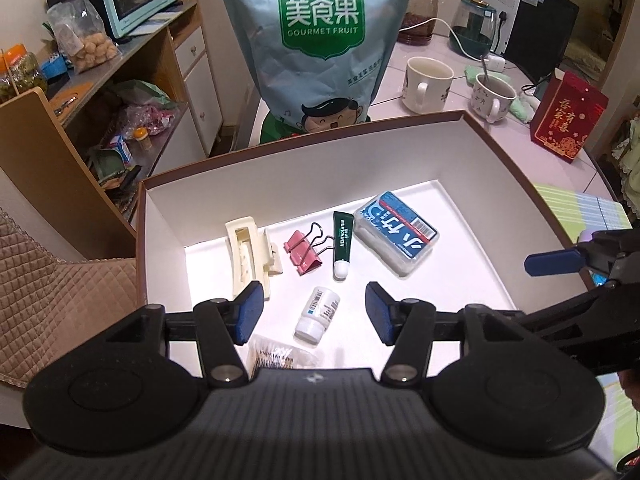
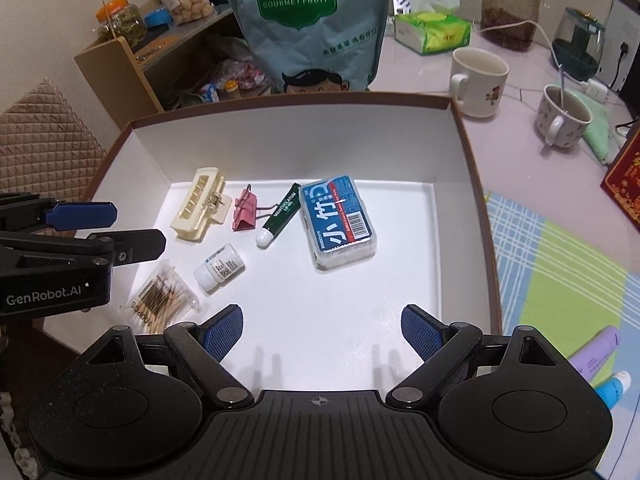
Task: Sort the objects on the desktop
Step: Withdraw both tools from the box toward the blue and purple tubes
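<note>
Both your grippers are empty with jaws spread: left gripper (image 1: 316,312) hangs over the near-left of the box (image 2: 456,152), right gripper (image 2: 322,334) over its bare near-middle floor. Inside the box, back row left to right: cream hair claw (image 2: 198,208), pink binder clip (image 2: 245,212), green lip-balm tube (image 2: 280,216), blue floss-pick pack (image 2: 340,228). Nearer you: small white pill bottle (image 2: 219,267) on its side, cotton-swab packet (image 2: 162,304) in the near-left corner. Outside, on the checked cloth (image 2: 560,264) to the right, a purple tube (image 2: 596,354) and a blue-and-white tube (image 2: 614,388) lie side by side. This fits either loading mid-way with those two tubes left, or a box about to be emptied; can't tell which. Either way: the bottle sits right between the left jaws, so if you take it, close across its short width since it looks apt to roll. Tubes are slim and round, so grip across mid-body, not the cap. Keep the two grippers apart; they're close over the left side.
</note>
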`<state>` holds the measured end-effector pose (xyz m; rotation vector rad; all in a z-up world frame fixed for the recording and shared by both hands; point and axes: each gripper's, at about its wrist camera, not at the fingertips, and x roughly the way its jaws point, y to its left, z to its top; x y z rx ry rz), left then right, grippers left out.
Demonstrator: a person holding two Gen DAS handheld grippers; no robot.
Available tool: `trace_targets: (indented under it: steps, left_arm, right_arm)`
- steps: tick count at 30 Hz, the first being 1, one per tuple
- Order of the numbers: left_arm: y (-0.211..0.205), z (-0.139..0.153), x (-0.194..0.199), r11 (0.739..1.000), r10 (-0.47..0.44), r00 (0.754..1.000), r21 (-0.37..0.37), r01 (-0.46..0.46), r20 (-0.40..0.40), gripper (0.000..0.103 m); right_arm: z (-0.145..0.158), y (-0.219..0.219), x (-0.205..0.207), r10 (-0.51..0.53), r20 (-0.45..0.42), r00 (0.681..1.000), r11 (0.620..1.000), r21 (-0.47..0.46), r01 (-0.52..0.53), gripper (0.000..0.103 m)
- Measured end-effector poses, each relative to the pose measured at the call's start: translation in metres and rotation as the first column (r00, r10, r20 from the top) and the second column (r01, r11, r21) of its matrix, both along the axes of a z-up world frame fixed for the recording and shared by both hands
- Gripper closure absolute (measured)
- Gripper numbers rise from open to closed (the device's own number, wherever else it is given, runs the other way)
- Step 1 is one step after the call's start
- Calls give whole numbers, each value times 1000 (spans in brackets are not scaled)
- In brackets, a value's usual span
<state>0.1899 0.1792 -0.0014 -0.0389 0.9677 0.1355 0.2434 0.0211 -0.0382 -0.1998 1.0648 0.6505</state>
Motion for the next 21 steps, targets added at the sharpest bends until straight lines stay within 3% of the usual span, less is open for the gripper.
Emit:
trace_targets:
  steps: [21]
  left_arm:
    - [-45,22,-45,999,-19,998,48,17,52,46]
  right_arm:
    - [31,-45,-41,-14,84,996,997,71,8,14]
